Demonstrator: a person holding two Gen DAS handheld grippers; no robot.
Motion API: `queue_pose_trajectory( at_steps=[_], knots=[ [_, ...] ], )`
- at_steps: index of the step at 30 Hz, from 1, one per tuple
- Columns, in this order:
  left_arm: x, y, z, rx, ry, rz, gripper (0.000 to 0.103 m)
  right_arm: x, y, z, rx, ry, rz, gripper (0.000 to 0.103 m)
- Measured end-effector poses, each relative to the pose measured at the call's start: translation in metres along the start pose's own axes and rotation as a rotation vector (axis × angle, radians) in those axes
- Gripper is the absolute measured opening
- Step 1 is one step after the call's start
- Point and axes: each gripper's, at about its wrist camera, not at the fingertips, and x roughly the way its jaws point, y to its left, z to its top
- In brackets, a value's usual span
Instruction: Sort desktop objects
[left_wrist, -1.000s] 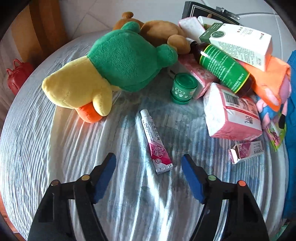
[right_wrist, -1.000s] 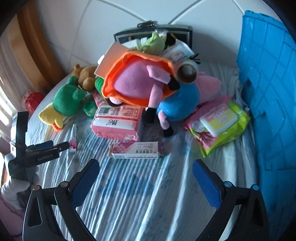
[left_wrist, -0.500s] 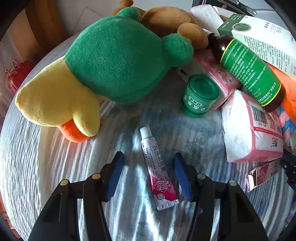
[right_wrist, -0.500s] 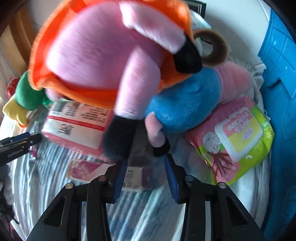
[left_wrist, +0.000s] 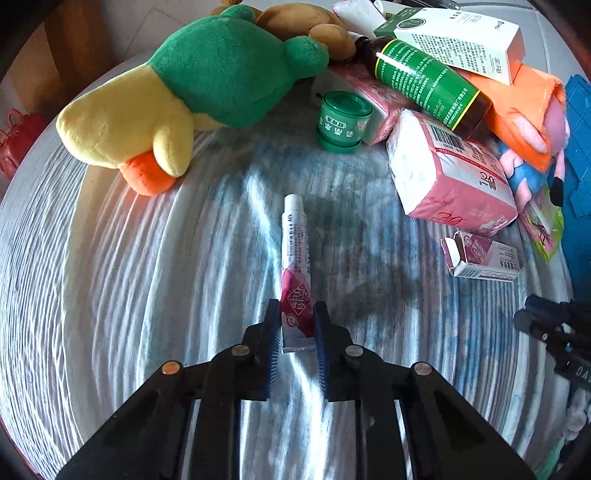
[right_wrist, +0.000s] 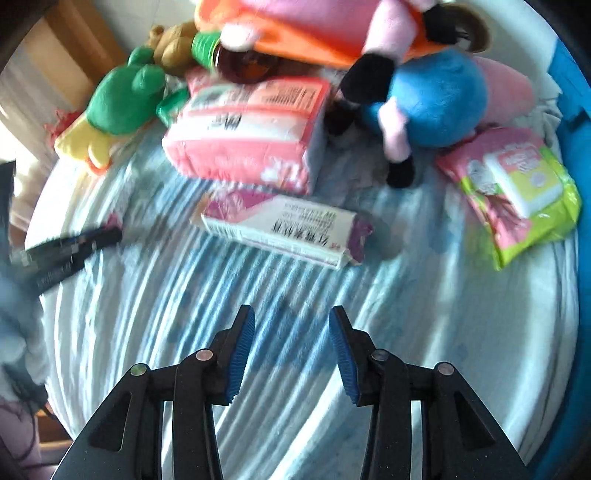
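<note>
On a round table draped in a rippled blue-and-white cloth (left_wrist: 155, 280), the left gripper (left_wrist: 295, 314) has just clamped its 2 blue-padded fingers (left_wrist: 272, 339) onto the crimped end of a small white-and-pink ointment tube (left_wrist: 294, 258), which lies flat with its white cap pointing away toward a squat green plastic jar (left_wrist: 343, 122). Beyond the jar sprawl a green-and-yellow plush duck with an orange bill (left_wrist: 177, 92), a brown glass bottle with a green label (left_wrist: 424, 81), and a pink-and-white soft pack of tissues (left_wrist: 450, 173). To the right, the right gripper (right_wrist: 291, 332) hangs above bare cloth, jaws partly parted and gripping nothing, just short of a long white-and-purple cardboard box (right_wrist: 284, 229) lying on its side with 1 end flap open. Farther right rests a pink-and-lime pack of wet wipes (right_wrist: 517, 188), beside a blue-and-pink plush toy (right_wrist: 436, 99).
</note>
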Motion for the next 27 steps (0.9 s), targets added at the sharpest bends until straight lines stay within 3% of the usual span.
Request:
queue_pose_trajectory(
  at_steps=[6, 9, 11, 13, 17, 20, 24, 27],
  knots=[
    [-0.041, -0.012, 0.026, 0.033, -0.111, -0.011, 0.016, -0.073, -0.025, 0.038, 0.046, -0.227, -0.077, 0.043],
    [-0.061, -0.02, 0.075, 0.04, -0.183, -0.033, 0.016, -0.107, -0.047, 0.074, 0.084, -0.319, -0.176, 0.051],
    [-0.067, -0.021, 0.115, 0.037, -0.213, -0.038, 0.016, -0.118, -0.069, 0.108, 0.128, -0.333, -0.255, 0.063],
    [-0.075, -0.022, 0.152, 0.063, -0.239, -0.029, 0.016, -0.122, -0.093, 0.136, 0.164, -0.35, -0.279, 0.066],
    [-0.056, -0.046, 0.24, 0.105, -0.253, -0.03, 0.016, -0.097, -0.133, 0.195, 0.221, -0.293, -0.368, 0.065],
    [-0.011, -0.062, 0.307, 0.127, -0.183, -0.026, 0.016, -0.068, -0.163, 0.232, 0.271, -0.227, -0.452, 0.065],
    [0.051, -0.075, 0.349, 0.148, -0.138, 0.077, 0.017, -0.019, -0.192, 0.263, 0.274, -0.148, -0.514, 0.066],
    [0.08, -0.072, 0.353, 0.146, -0.07, 0.121, 0.017, 0.022, -0.209, 0.27, 0.343, -0.085, -0.408, 0.062]
  ],
)
